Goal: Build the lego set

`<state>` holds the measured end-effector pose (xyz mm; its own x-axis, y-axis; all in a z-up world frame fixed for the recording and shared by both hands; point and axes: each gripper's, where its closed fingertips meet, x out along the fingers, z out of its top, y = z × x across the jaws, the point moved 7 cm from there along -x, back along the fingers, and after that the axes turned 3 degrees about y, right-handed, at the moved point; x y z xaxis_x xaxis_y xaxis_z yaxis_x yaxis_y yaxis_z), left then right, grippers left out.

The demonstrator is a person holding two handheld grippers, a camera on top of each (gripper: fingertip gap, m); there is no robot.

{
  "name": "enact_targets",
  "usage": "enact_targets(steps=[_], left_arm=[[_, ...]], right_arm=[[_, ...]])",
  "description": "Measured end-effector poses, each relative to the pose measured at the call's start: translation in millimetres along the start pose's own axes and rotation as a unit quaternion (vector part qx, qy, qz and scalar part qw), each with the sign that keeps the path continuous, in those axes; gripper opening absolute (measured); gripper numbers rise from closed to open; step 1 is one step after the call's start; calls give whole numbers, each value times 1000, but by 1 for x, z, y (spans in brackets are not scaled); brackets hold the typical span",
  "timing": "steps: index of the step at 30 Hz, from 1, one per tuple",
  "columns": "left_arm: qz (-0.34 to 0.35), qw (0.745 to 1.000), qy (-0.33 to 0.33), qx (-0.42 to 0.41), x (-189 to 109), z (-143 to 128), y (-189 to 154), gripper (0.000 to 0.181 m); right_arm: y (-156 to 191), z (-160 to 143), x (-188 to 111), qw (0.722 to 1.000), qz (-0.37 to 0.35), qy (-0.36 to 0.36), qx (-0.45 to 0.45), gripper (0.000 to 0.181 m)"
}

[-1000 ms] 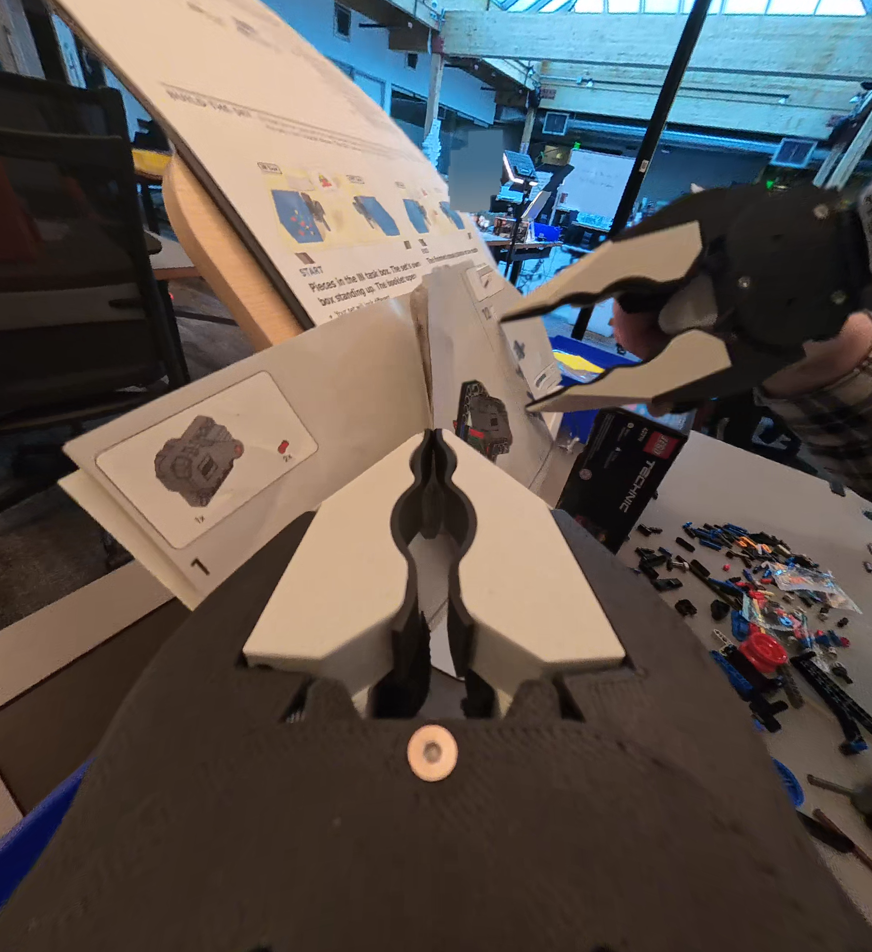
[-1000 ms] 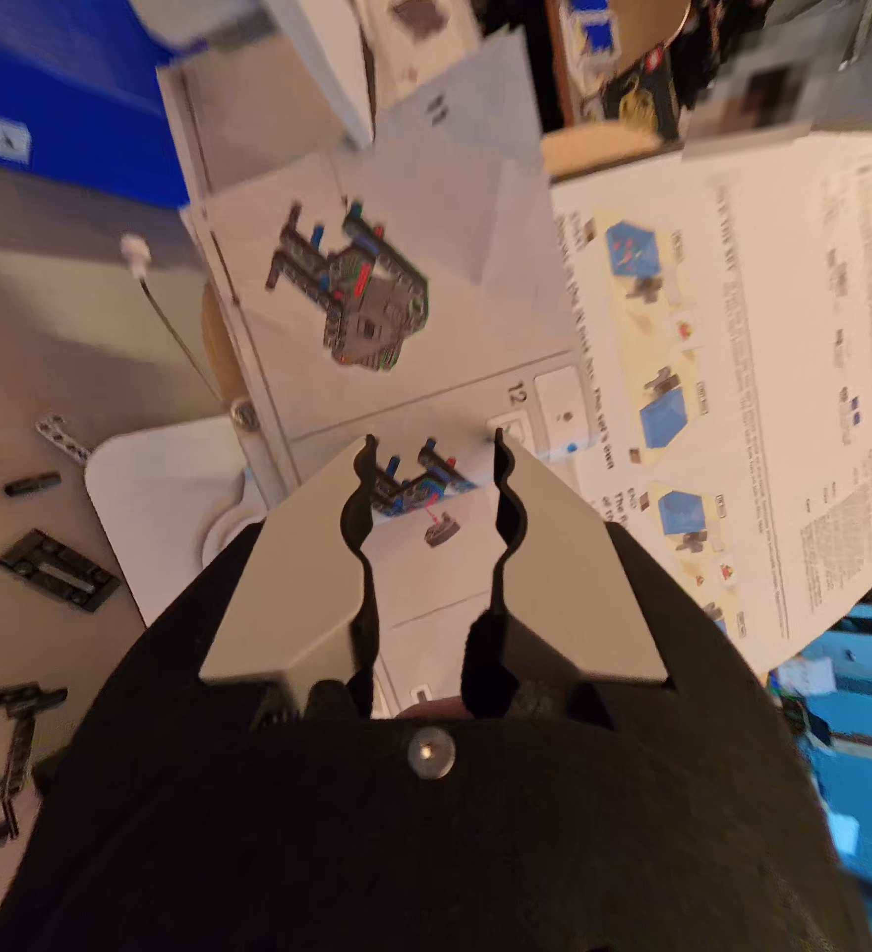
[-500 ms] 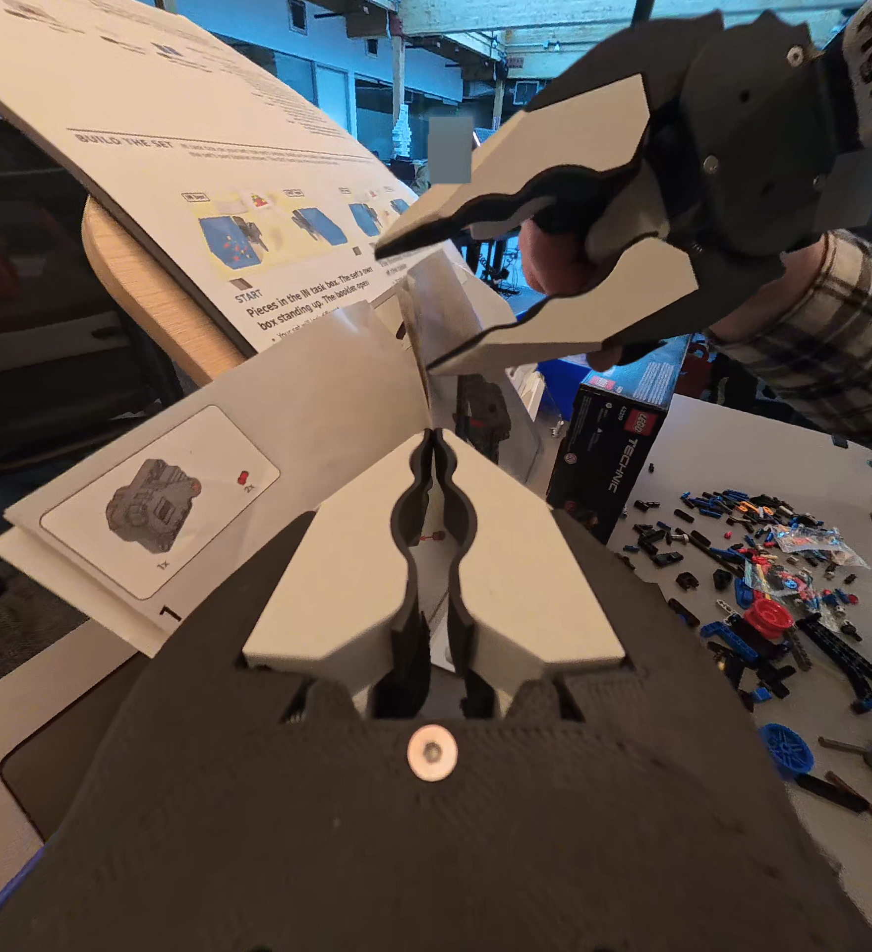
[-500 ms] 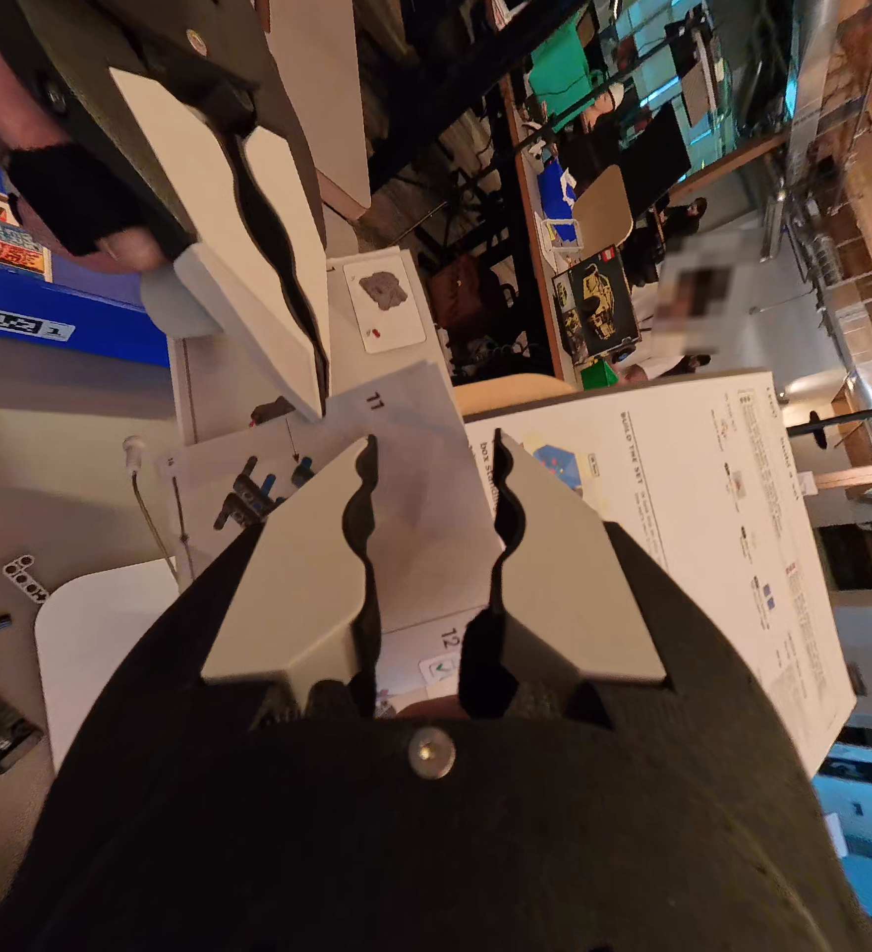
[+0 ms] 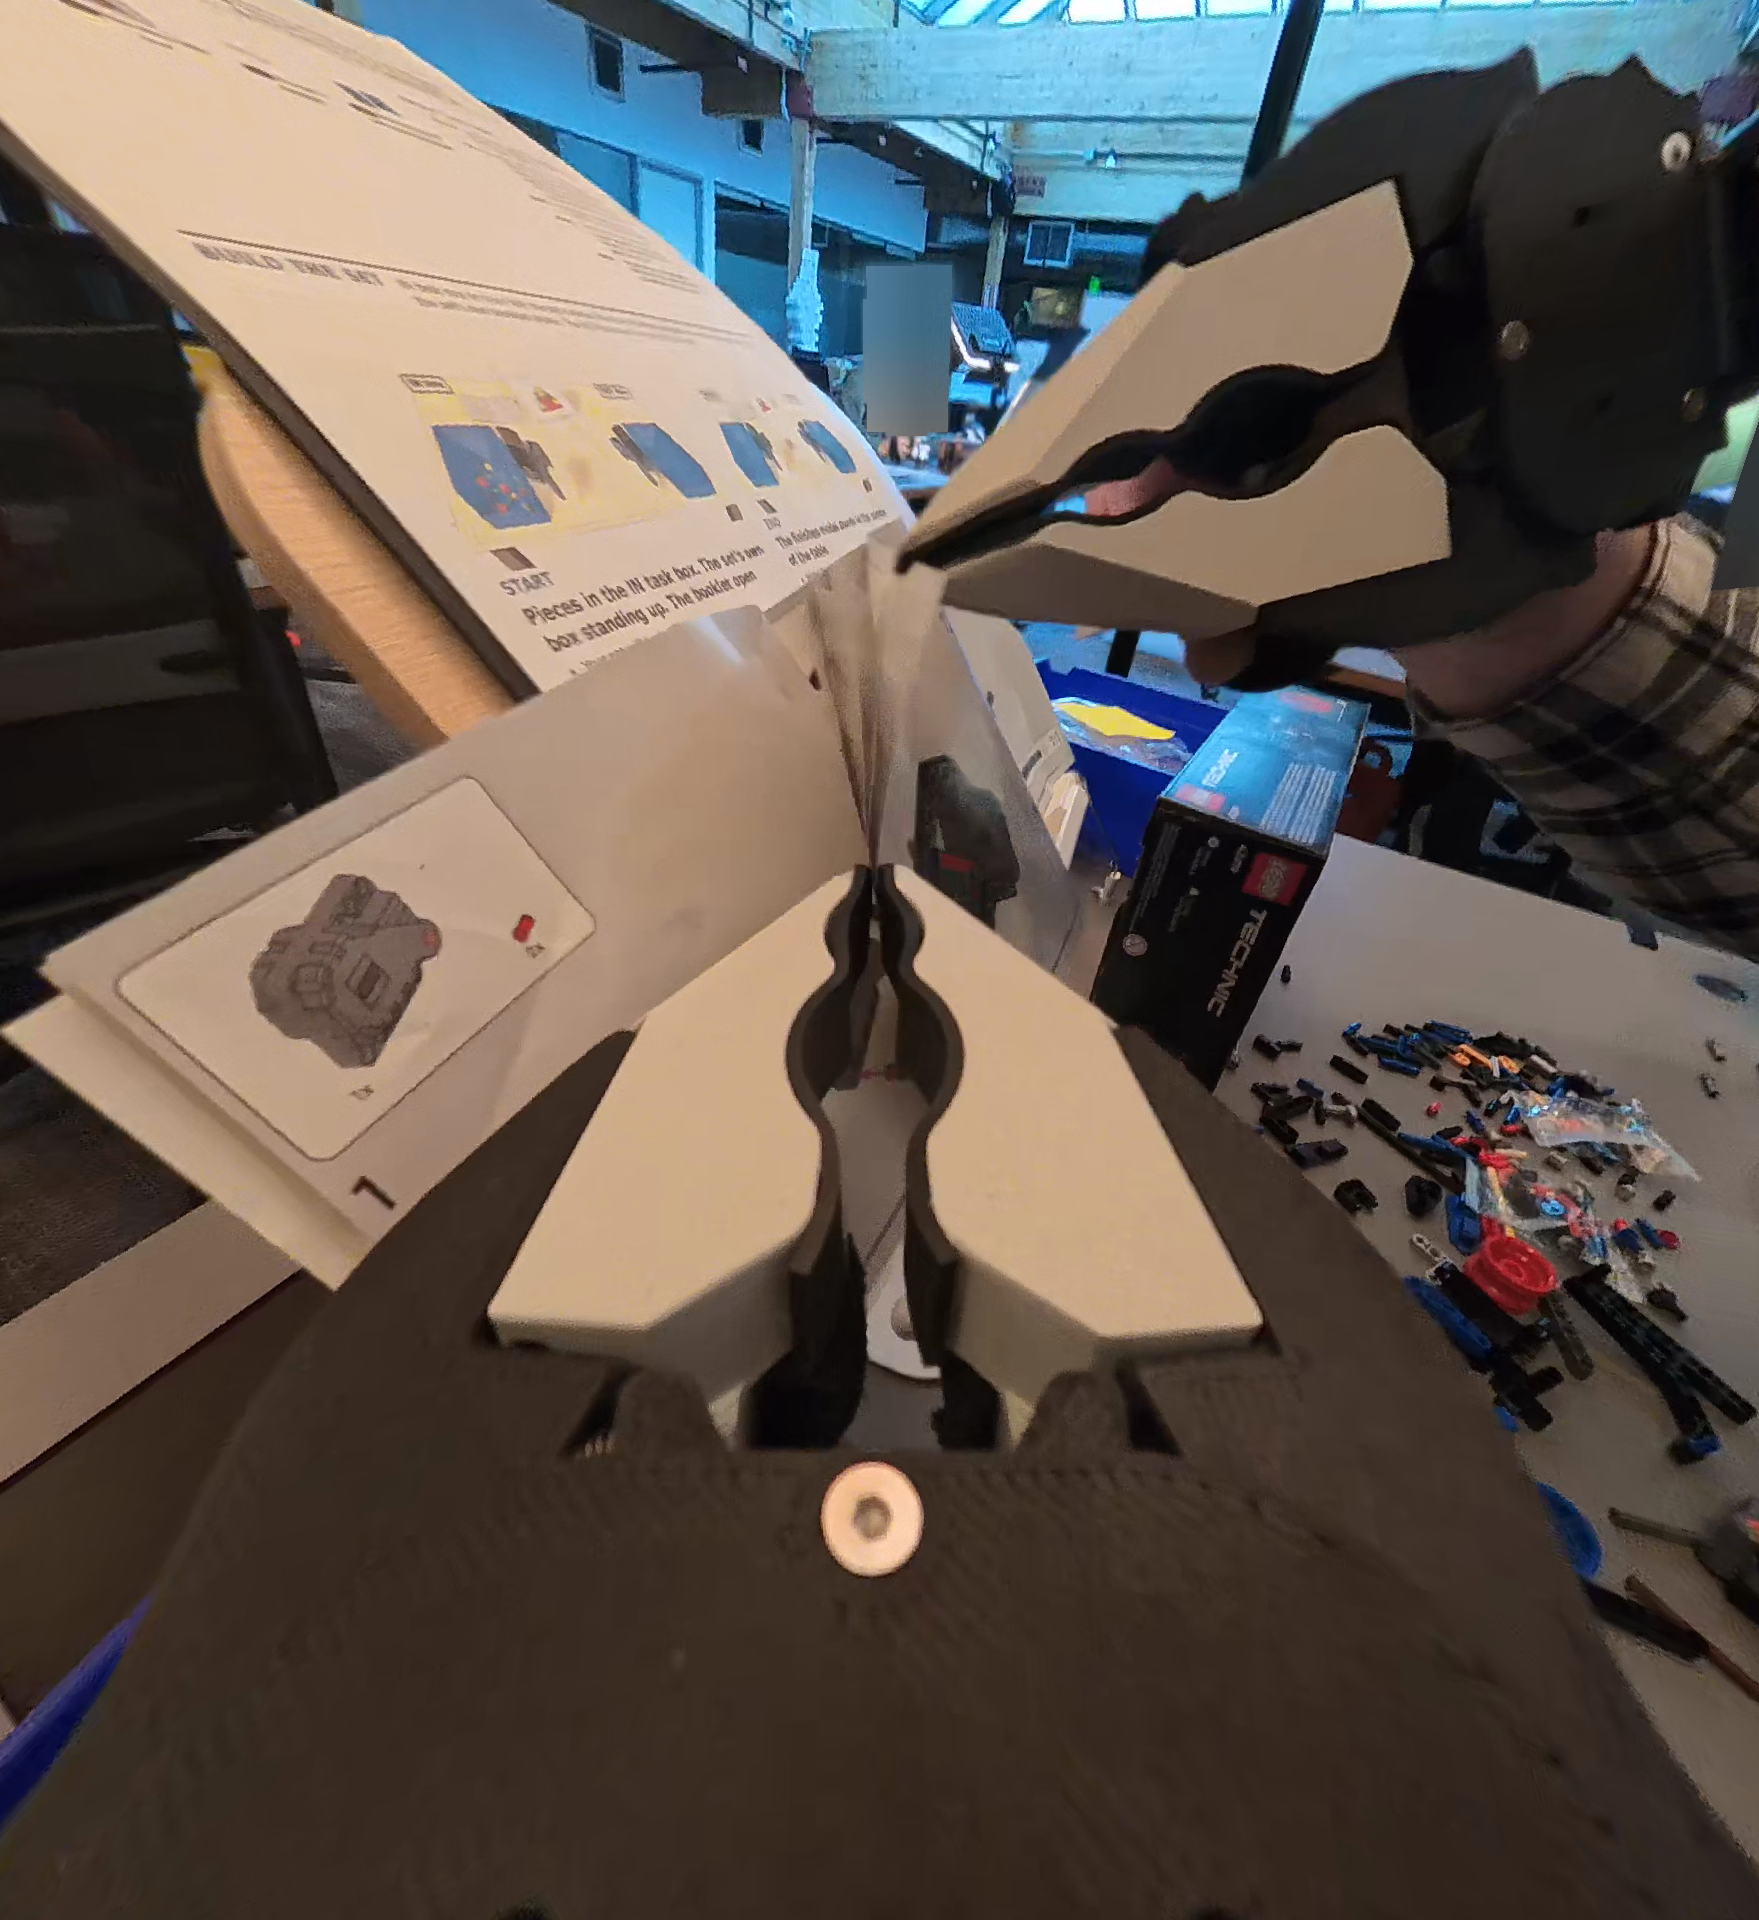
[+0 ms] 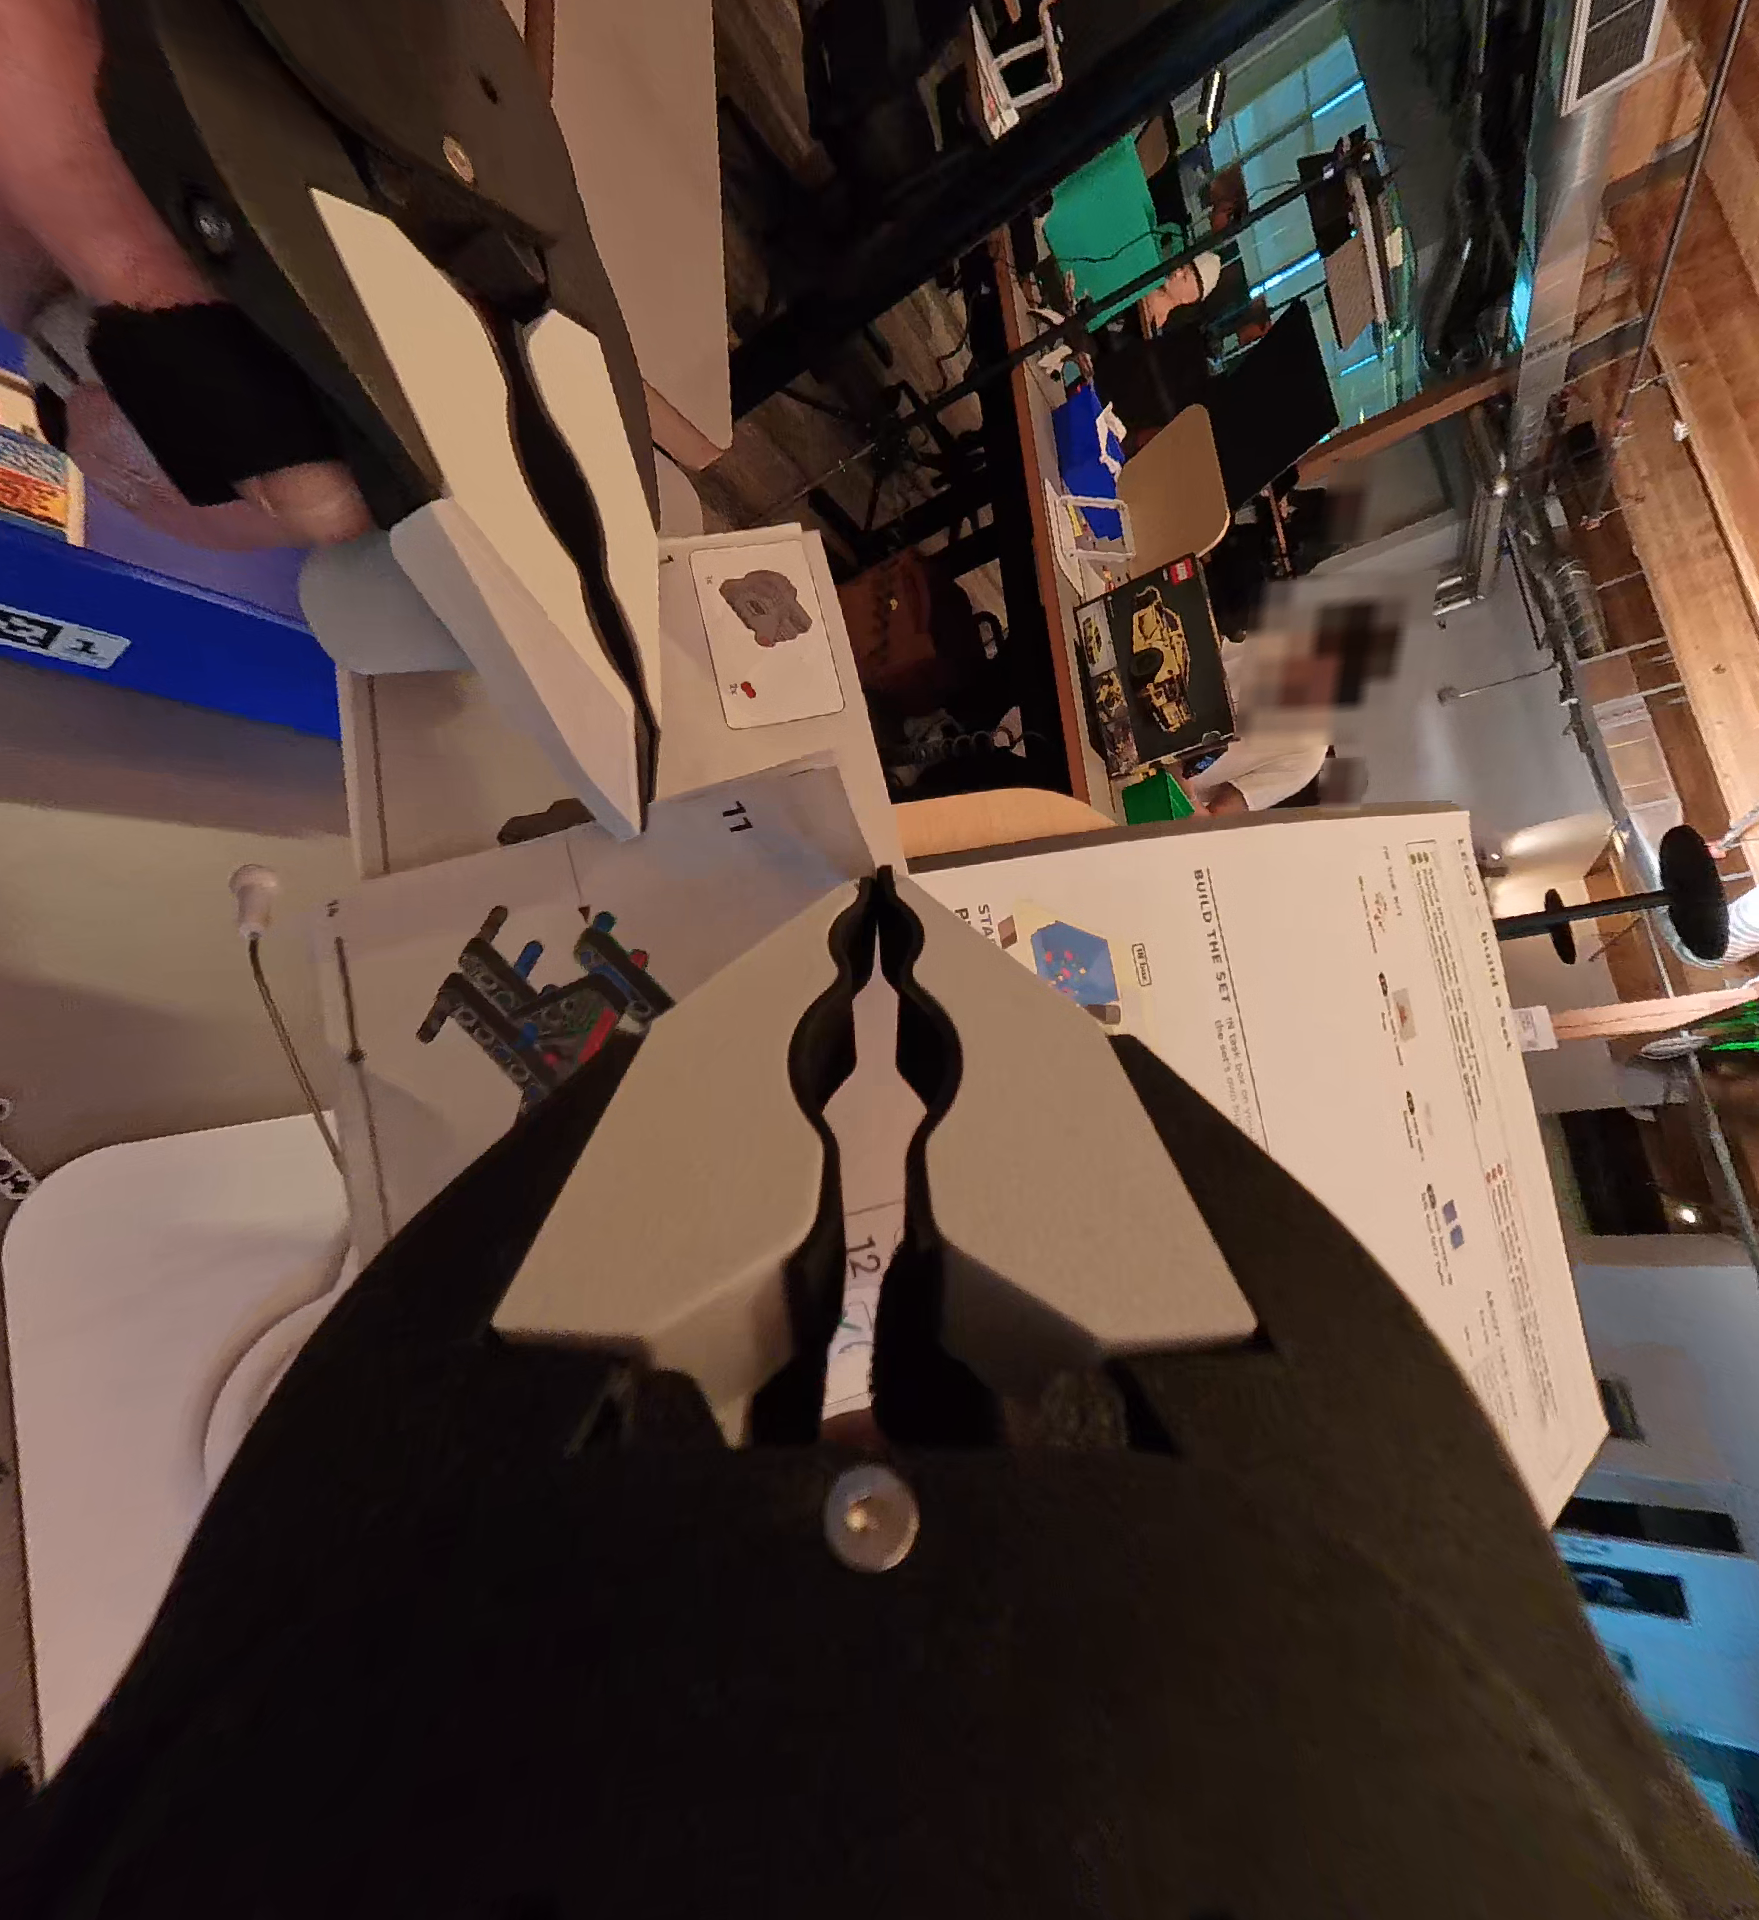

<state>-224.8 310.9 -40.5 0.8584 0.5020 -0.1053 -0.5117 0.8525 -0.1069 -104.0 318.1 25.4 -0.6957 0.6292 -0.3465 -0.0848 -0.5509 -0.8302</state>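
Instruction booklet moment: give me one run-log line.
step: turning page | left hand-held gripper: shut on white paper instruction booklet | right hand-held gripper: shut on booklet page | loose bricks: untouched on table

Two tools: left (image 5: 873, 883) and right (image 5: 916, 556). One open booklet (image 5: 563, 831), one poster (image 5: 501, 343), one black box (image 5: 1239, 883), one red wheel (image 5: 1503, 1270), many loose pieces (image 5: 1457, 1132).

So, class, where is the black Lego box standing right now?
In the left wrist view, the black Lego box stands upright on the white table, right of the open instruction booklet and behind the scattered loose pieces.
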Motion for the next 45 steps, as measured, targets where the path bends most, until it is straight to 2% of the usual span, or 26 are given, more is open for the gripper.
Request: enact_targets(steps=[7,9,12,15,19,21,24,27,30,32,37,41,43,45], left_arm=[[-1,1000,-12,-23,-4,3,7,0],[35,999,-3,-22,-6,2,13,0],[49,999,8,-22,-11,1,16,0],[81,996,22,-12,-19,0,21,0],[142,989,51,10,-30,-2,29,0],[165,985,57,11,-34,-3,34,0],[182,981,67,13,-39,-6,38,0],[197,977,75,16,-42,-10,41,0],[206,975,83,16,-43,-13,42,0],[207,974,87,20,-42,-14,41,0],[217,971,99,30,-42,-16,41,0],[225,968,103,30,-43,-17,44,0],[265,956,115,48,-45,-21,50,3],[275,954,110,53,-46,-23,48,14]], right_arm=[[-7,-10,-19,1000,10,-10,19,0],[-12,-16,-27,999,9,-8,30,0],[-19,-36,-42,999,7,18,30,0],[-29,-70,-58,995,-10,94,9,0],[-41,-119,-74,977,-41,211,9,0],[-44,-133,-81,966,-60,250,6,23],[-43,-133,-95,961,-86,264,-3,22],[-33,-121,-104,967,-88,241,1,17],[-31,-124,-110,958,-107,267,-3,17],[-32,-129,-113,960,-105,259,33,18],[-45,-154,-131,927,-162,336,30,17],[-42,-151,-145,936,-154,304,83,20],[-34,-139,-153,950,-132,260,111,23],[-24,-127,-165,956,-123,236,123,23]])
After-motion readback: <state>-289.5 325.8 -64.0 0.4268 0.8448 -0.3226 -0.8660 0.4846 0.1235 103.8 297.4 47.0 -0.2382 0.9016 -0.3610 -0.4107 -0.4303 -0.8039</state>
